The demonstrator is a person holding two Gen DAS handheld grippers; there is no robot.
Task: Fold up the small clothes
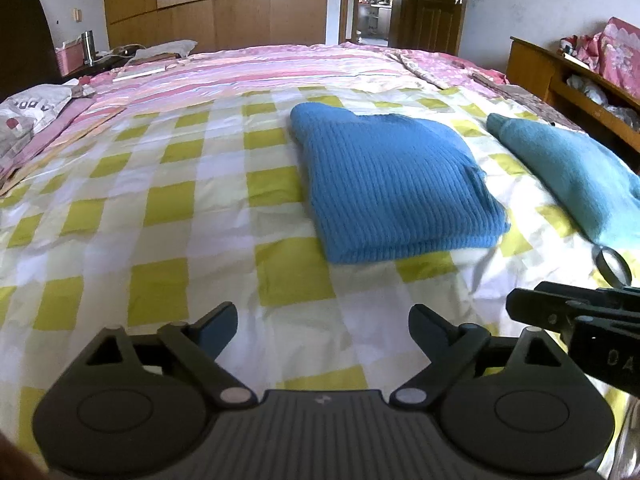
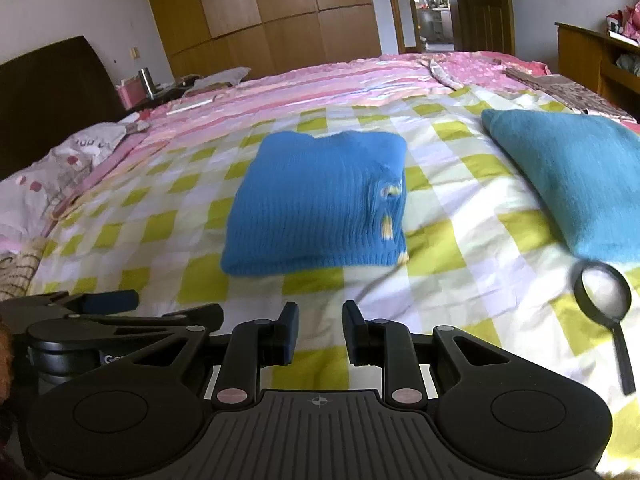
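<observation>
We see a blue ribbed sweater lying folded into a neat rectangle on the yellow-and-white checked sheet, and we take it as our landmark. It is not held by either tool. Our left gripper hovers over the sheet on the near side of the sweater, apart from it, with its fingers spread wide and nothing between them. Our right gripper is also on the near side of the sweater, clear of the fabric, its fingers drawn narrow with only a small gap between the pads and nothing gripped. In the right wrist view the left gripper shows at the lower left edge, beside the right one. To the right of the sweater, apart from it, lies a teal folded garment, also flat on the sheet. A black magnifying glass rests on the sheet just at the near edge of that teal garment, to the right of and nearer than the sweater. Beyond the sweater a pink striped cover spreads over the far part of the bed, with a wooden wardrobe behind it.
</observation>
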